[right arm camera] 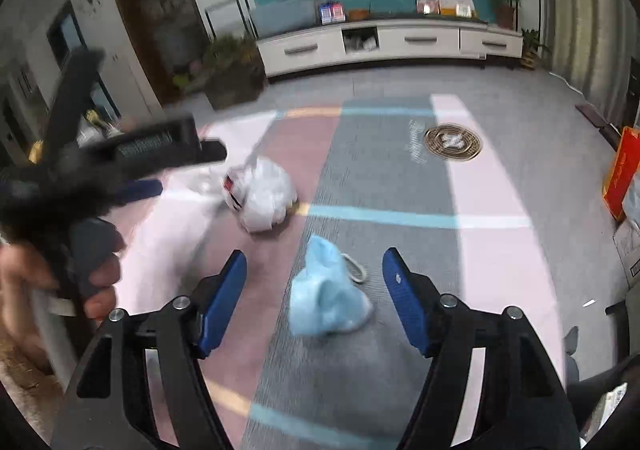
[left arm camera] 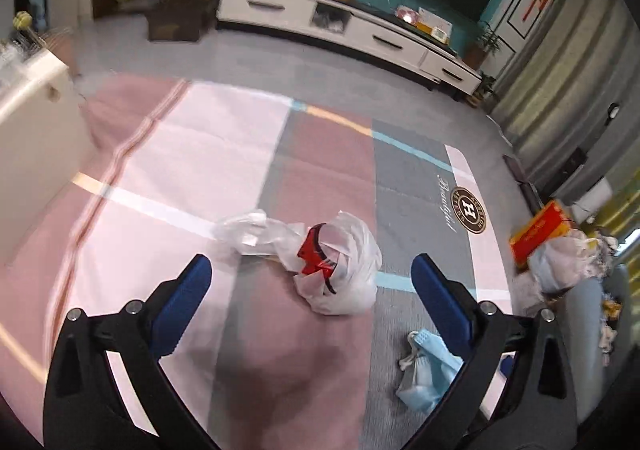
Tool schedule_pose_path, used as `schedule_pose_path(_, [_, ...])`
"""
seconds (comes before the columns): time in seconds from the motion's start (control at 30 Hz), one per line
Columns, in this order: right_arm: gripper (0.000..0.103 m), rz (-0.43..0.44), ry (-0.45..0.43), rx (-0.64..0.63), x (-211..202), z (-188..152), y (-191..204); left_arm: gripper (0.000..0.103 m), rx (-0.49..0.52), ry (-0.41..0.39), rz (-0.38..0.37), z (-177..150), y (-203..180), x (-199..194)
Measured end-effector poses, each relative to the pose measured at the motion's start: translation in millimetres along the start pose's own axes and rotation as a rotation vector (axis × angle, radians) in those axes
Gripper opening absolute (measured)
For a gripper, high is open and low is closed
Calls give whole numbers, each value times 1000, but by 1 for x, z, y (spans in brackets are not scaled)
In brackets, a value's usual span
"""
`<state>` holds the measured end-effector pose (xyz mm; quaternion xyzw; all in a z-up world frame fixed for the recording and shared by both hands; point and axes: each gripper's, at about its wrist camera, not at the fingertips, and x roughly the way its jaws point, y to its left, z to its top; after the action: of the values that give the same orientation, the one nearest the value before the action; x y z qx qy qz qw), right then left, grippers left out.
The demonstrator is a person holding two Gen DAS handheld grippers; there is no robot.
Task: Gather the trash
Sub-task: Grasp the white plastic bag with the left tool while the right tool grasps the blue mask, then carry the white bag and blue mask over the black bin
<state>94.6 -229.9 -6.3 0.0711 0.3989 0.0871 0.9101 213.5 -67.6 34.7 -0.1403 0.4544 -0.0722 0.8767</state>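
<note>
Two pieces of litter lie on a patchwork floor mat of pink, grey and white panels in a living room, each squarely ahead of one hand-held tool. The left gripper, its blue-padded fingers spread wide and holding nothing, points at a crumpled white plastic bag with a red wrapper poking out, which rests near the middle of the mat where a pink panel meets a grey one; the bag sits beyond the fingertips, untouched. The right gripper, equally wide open and empty, hovers above a scrunched pale-blue plastic bag with a white loop handle on the grey panel, which appears framed between the pads without contact. Each tool looks lined up for its own pickup, the spread probably set to clear the bulky, soft bags. In the right view the person's left hand grips the other tool's handle, blurred. A white low TV cabinet lines the far wall, and more rubbish, including a red-and-yellow box, is heaped off the mat's right edge.
</note>
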Motion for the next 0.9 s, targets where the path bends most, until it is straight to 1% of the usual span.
schedule_pose_path(0.07, [66, -11, 58, 31, 22, -3, -4, 100, 18, 7, -6, -5, -2, 14])
schedule_pose_path(0.1, [61, -25, 85, 42, 31, -6, -9, 100, 23, 12, -6, -7, -5, 21])
schedule_pose_path(0.13, [59, -39, 106, 44, 38, -8, -12, 99, 24, 27, -15, -10, -8, 31])
schedule_pose_path(0.2, [45, -53, 127, 30, 44, -12, -15, 92, 36, 50, -21, -17, -15, 42])
schedule_pose_path(0.23, [43, -54, 132, 25, 45, -13, -16, 84, 57, 57, -6, -19, -17, 47])
schedule_pose_path(0.27, [35, -42, 132, 22, 45, -12, -18, 78, 73, 59, 2, -22, -19, 51])
schedule_pose_path(0.3, [30, -30, 129, 26, 44, -12, -20, 77, 85, 61, 4, -24, -21, 55])
schedule_pose_path(0.33, [30, -21, 123, 36, 44, -14, -21, 73, 84, 64, 1, -26, -22, 59])
schedule_pose_path(0.37, [28, -25, 119, 40, 41, -14, -23, 60, 76, 66, -1, -27, -22, 61])
schedule_pose_path(0.43, [25, -35, 112, 46, 42, -14, -23, 44, 66, 73, 1, -31, -23, 63])
schedule_pose_path(0.47, [24, -39, 112, 50, 40, -14, -24, 39, 65, 63, 3, -32, -24, 63])
schedule_pose_path(0.53, [24, -40, 98, 65, 31, -14, -27, 37, 76, 40, 17, -36, -27, 59])
schedule_pose_path(0.63, [23, -36, 58, 83, 12, -14, -30, 31, 89, 29, 1, -39, -35, 45])
schedule_pose_path(0.73, [23, -58, -9, 126, -26, -17, -42, 30, 142, -30, -9, -48, -57, 12])
schedule_pose_path(0.87, [23, -88, -101, 171, -76, -22, -57, 30, 215, -96, -73, -62, -92, -38])
schedule_pose_path(0.9, [23, -112, -138, 175, -96, -26, -61, 30, 248, -117, -82, -68, -103, -53])
